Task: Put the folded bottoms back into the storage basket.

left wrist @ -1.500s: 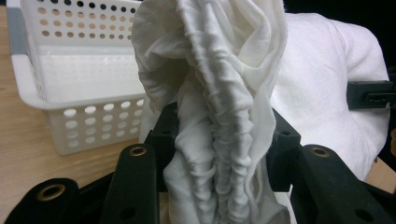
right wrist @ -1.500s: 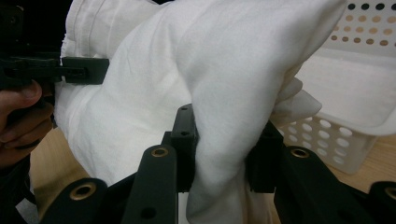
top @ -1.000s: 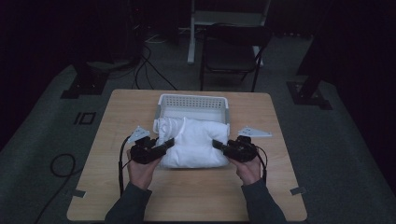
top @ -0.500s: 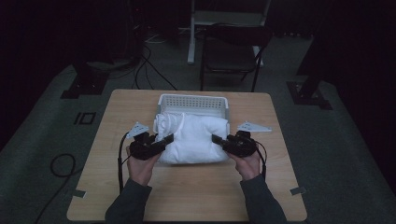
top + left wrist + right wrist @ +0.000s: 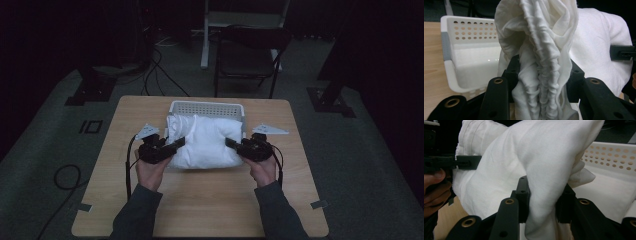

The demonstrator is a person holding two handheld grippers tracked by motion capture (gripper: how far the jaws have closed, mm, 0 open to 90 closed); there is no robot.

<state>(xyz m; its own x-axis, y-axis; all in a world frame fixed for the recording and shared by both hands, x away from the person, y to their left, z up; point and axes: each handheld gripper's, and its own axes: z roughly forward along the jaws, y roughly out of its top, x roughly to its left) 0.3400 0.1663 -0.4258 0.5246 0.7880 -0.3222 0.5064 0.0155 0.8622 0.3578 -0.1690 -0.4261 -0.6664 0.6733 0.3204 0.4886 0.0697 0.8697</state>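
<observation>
Now, in the high view, the left gripper and the right gripper are lifting the folded white cotton cloth bundle farther toward the surface's far edge than a second ago, so its leading half is already lying over the white perforated plastic basket at the far middle of the light wooden surface. Judging by that, the bundle is going into the basket and is about halfway there. The surface is otherwise bare, and the room around it is dark, with a black folding chair and loose cables on the grey floor beyond.

In the left gripper view, the jaws are pinching a gathered, wrinkled fold of the cloth, with the basket's holed wall just behind.

In the right gripper view, the jaws are clamping a smooth thick fold, and the basket's inside is lying open beside it.
</observation>
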